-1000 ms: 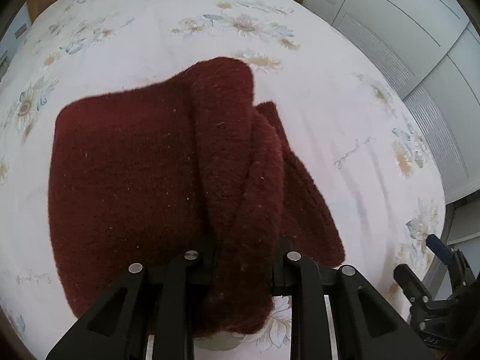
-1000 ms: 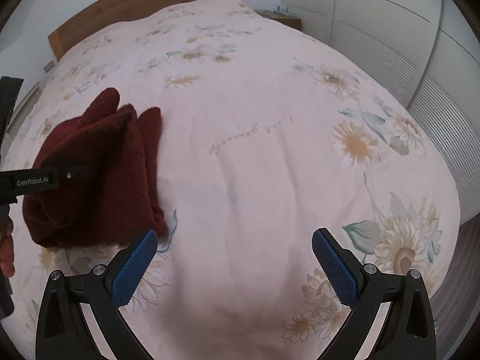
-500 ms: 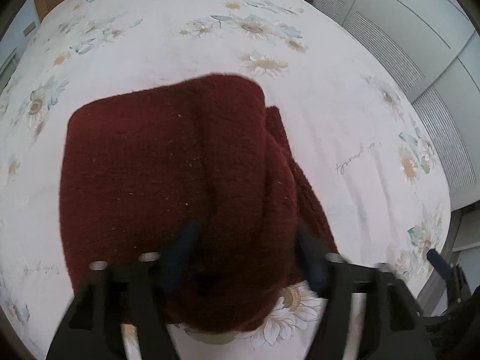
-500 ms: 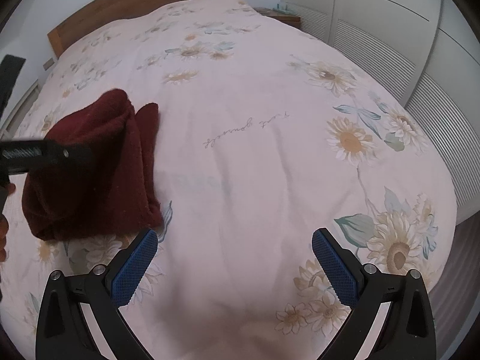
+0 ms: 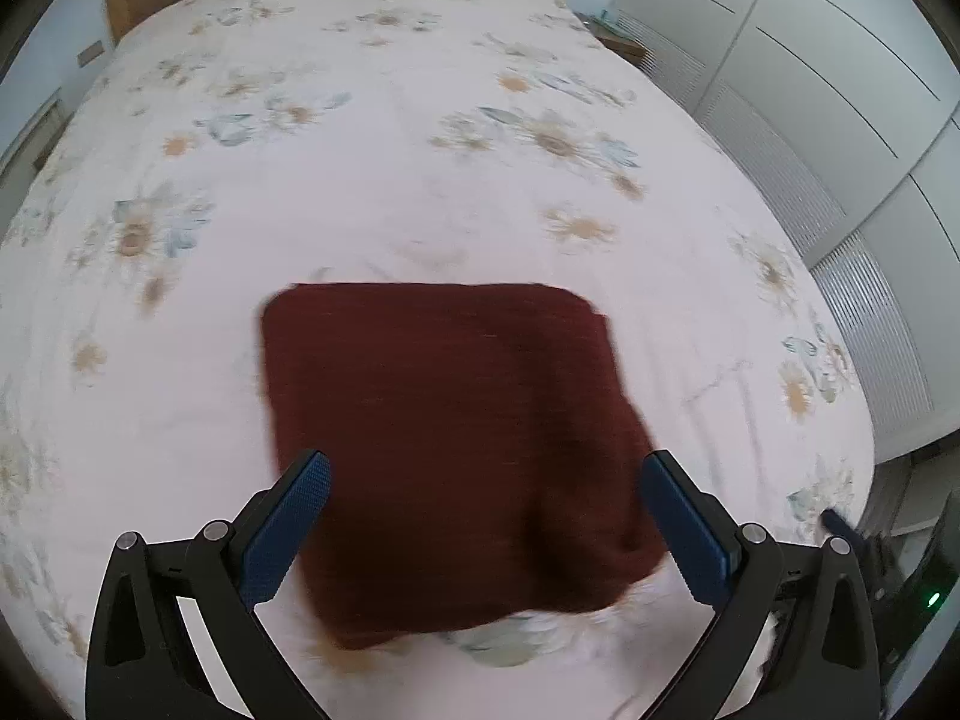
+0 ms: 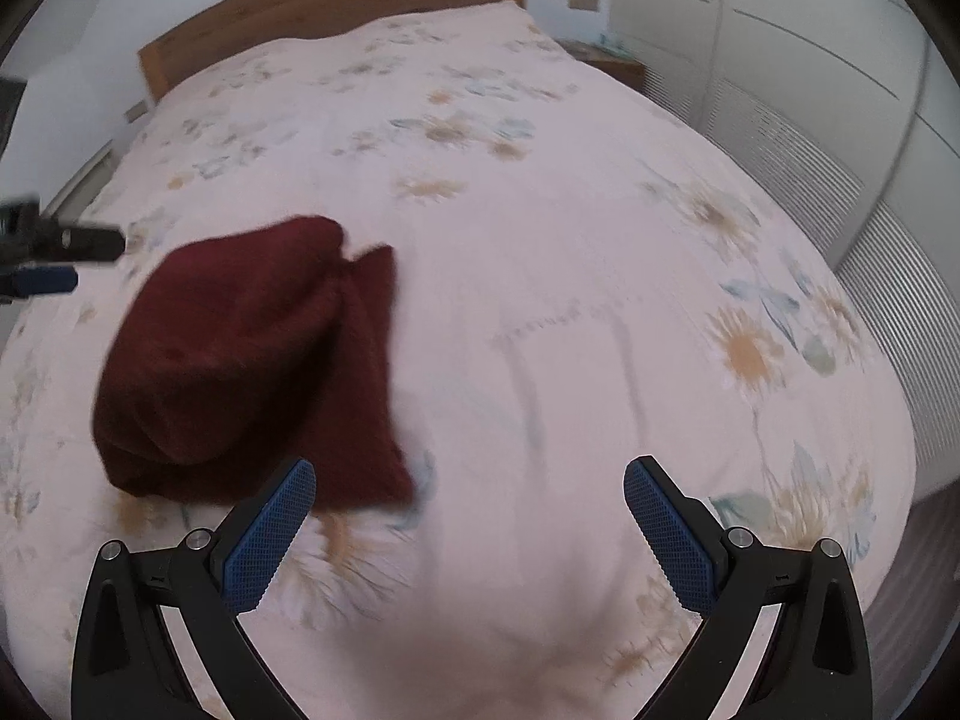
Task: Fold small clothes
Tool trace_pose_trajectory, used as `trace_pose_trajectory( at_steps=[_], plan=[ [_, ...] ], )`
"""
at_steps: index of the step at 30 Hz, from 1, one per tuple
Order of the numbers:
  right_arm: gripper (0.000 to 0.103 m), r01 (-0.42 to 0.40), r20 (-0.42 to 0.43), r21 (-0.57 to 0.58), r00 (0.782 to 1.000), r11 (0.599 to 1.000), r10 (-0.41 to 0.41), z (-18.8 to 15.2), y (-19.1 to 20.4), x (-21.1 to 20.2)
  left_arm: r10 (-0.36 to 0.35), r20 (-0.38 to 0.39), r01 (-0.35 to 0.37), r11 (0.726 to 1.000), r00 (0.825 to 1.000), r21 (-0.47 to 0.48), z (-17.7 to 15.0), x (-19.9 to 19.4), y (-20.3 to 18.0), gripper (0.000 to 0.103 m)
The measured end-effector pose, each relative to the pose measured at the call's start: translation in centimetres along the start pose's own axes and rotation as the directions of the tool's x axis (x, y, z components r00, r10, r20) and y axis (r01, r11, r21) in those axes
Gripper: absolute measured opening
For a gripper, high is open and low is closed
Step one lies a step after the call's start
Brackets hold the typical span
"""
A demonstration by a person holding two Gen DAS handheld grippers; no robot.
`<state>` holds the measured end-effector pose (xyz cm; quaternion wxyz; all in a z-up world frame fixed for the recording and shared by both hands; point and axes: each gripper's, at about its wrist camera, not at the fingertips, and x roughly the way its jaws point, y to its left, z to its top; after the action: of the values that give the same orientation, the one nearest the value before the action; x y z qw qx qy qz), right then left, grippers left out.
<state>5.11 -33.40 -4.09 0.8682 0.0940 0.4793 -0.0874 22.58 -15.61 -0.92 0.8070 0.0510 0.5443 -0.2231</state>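
A dark red knitted garment [image 5: 444, 432] lies folded into a thick square on the floral bedspread [image 5: 420, 168]. My left gripper [image 5: 486, 516] hovers above its near edge, jaws opening wide, pads clear of the cloth. In the right wrist view the same garment [image 6: 240, 360] sits at the left, with a folded flap along its right side. My right gripper [image 6: 468, 522] is open over bare bedspread [image 6: 570, 300], its left fingertip [image 6: 282, 516] just in front of the garment's near corner. The left gripper's fingers [image 6: 54, 252] show at that view's left edge.
A wooden headboard [image 6: 330, 6] stands at the far end of the bed. White wardrobe doors [image 5: 810, 90] run along the right side. A small bedside table [image 6: 606, 60] sits by the far right corner. The bed's right edge drops to the floor [image 5: 900, 480].
The left gripper let go of the red garment, opened wide and rose; the lifted fold dropped flat onto the pile. The right gripper rose a little, still open.
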Motion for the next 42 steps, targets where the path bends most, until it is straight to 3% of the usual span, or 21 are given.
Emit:
trace_pose_trajectory(
  at_steps=[4,8,11,13,17,23,25,28,35,40,42],
  plan=[
    [0.103,-0.058,-0.012,-0.061,0.998,0.996,0.057,3.0,3.1,0.4,0.065,-0.006,-0.066,0.998,0.998,-0.018,-1.3,-0.6,4.1,0.102],
    [0.102,-0.121,-0.079,-0.087,0.99,0.989,0.114,6.0,6.5,2.0,0.103,-0.011,-0.103,0.992,0.995,-0.067,-4.4,-0.5,8.3,0.102],
    [0.092,-0.15,-0.132,-0.11,0.982,0.983,0.135,7.6,9.1,3.9,0.108,-0.025,-0.11,0.99,0.994,-0.094,-7.0,0.0,10.4,0.102],
    [0.079,-0.164,-0.186,-0.11,0.972,0.98,0.142,8.2,10.6,5.6,0.11,-0.032,-0.113,0.989,0.993,-0.101,-8.2,0.1,11.2,0.102],
    [0.079,-0.179,-0.293,-0.086,0.945,0.98,0.147,7.9,12.1,9.1,0.086,-0.052,-0.091,0.99,0.995,-0.108,-10.1,0.4,12.0,0.102],
    [0.077,-0.16,-0.372,-0.053,0.919,0.986,0.129,4.9,10.6,11.8,0.071,-0.044,-0.074,0.994,0.997,-0.082,-11.0,0.4,11.7,0.102],
    [0.051,-0.181,-0.381,-0.016,0.91,0.983,0.161,4.2,9.5,12.1,0.063,-0.048,-0.067,0.995,0.997,-0.07,-11.2,0.6,11.4,0.102],
    [0.034,-0.228,-0.373,0.033,0.901,0.973,0.223,3.7,8.3,11.6,0.057,-0.054,-0.061,0.996,0.997,-0.058,-11.3,1.0,11.2,0.102],
    [0.025,-0.263,-0.267,0.082,0.924,0.961,0.275,4.1,5.3,8.6,0.052,-0.059,-0.054,0.997,0.997,-0.047,-11.3,1.4,10.9,0.102],
    [0.024,-0.199,-0.248,0.048,0.947,0.979,0.205,3.2,3.6,7.5,0.04,-0.047,-0.042,0.998,0.998,-0.049,-11.0,1.1,10.7,0.102],
    [0.024,-0.177,-0.266,0.046,0.947,0.983,0.183,2.5,3.3,8.4,0.037,-0.047,-0.039,0.998,0.998,-0.042,-10.9,1.1,10.5,0.102]
  ],
)
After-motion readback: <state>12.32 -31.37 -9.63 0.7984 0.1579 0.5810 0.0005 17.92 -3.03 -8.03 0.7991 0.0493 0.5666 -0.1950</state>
